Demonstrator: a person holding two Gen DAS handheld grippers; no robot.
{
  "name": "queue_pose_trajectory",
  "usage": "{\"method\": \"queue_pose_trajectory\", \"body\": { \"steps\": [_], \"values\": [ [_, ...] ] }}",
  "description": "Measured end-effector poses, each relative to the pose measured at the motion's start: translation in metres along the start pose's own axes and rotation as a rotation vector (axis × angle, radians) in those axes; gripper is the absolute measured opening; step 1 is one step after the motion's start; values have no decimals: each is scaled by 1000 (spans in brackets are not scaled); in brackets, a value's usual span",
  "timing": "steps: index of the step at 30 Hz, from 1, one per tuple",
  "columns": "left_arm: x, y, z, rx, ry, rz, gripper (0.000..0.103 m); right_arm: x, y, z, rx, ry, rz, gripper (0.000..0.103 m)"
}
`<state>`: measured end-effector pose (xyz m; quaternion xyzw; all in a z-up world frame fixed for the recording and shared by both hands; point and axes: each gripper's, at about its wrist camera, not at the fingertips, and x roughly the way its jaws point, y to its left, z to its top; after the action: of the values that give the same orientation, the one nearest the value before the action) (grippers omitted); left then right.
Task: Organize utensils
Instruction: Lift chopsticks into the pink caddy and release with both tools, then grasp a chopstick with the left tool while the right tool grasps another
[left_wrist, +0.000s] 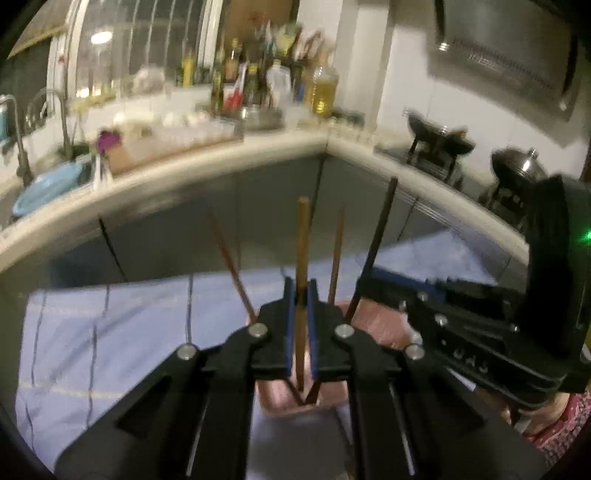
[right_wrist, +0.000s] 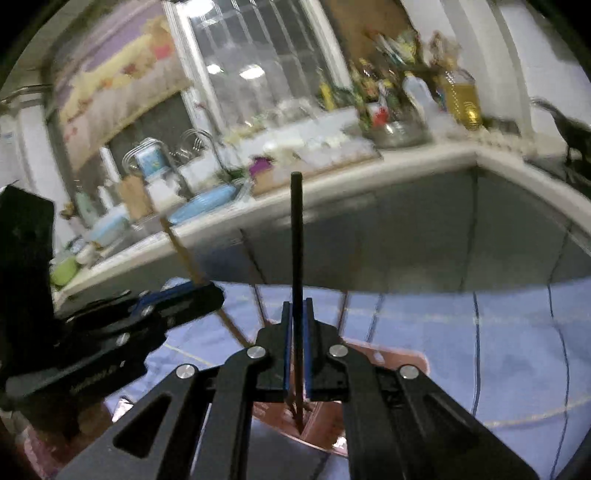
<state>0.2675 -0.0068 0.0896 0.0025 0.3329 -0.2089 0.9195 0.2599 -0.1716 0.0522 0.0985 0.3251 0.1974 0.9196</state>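
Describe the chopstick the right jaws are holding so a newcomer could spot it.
Over the blue checked cloth sits a reddish-brown container of chopsticks. The right gripper is shut on the black chopstick, which stands upright. Its neighbours are brown; it alone is black.

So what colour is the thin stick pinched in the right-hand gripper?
Black, a thin straight chopstick; it shows best in the right wrist view.

A holder (left_wrist: 373, 317) is set on a cloth (left_wrist: 110, 332) near the viewer, with chopsticks (left_wrist: 336, 258) stood in it. A counter (left_wrist: 258, 155) is seen beyond, with bottles (left_wrist: 325, 88) at its far edge.
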Motion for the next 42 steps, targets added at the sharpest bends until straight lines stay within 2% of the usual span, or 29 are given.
{"method": "queue_pose_trajectory", "body": {
  "steps": [2,4,5,6,9,12,15,18,22,25,27,29,31,33,35,38,42],
  "values": [
    [8,-1,-9,0,41,23,23,0,-2,-5,33,4,5,11],
    [0,-1,-12,-6,15,40,31,-13,1,-5,46,-31,-4,37],
    [-10,-1,-12,-12,-11,43,31,-23,4,-4,55,-58,-16,54],
    [-16,-1,-11,-17,-28,43,31,-36,6,-3,61,-93,-4,58],
    [-55,-4,-15,-33,-120,54,32,-69,12,-6,69,-150,25,58],
    [-97,-14,-34,-19,-216,80,41,-97,14,-24,76,-185,33,58],
    [-117,-21,-64,-1,-238,90,43,-112,12,-71,98,-141,35,58],
    [-115,-22,-109,-7,-158,57,43,-106,8,-124,116,-33,-4,58],
    [-79,-33,-183,-18,68,-5,43,-86,15,-209,62,184,-91,51],
    [-58,-48,-229,2,199,-42,43,-84,27,-250,29,284,-111,48],
    [-50,-58,-252,11,262,-63,39,-85,34,-267,4,317,-119,46],
    [-44,-64,-263,17,298,-66,39,-85,43,-274,-44,312,-157,46],
    [-36,-68,-271,30,326,-35,38,-83,47,-277,-99,306,-198,45],
    [-37,-73,-274,64,307,8,38,-80,44,-276,-95,307,-242,45],
    [-36,-74,-271,63,302,21,38,-81,40,-278,-111,296,-285,45],
    [-36,-71,-267,41,311,33,38,-88,34,-274,-45,284,-238,45],
    [-36,-73,-271,56,302,52,38,-92,41,-272,-64,271,-210,45]
  ]
}}
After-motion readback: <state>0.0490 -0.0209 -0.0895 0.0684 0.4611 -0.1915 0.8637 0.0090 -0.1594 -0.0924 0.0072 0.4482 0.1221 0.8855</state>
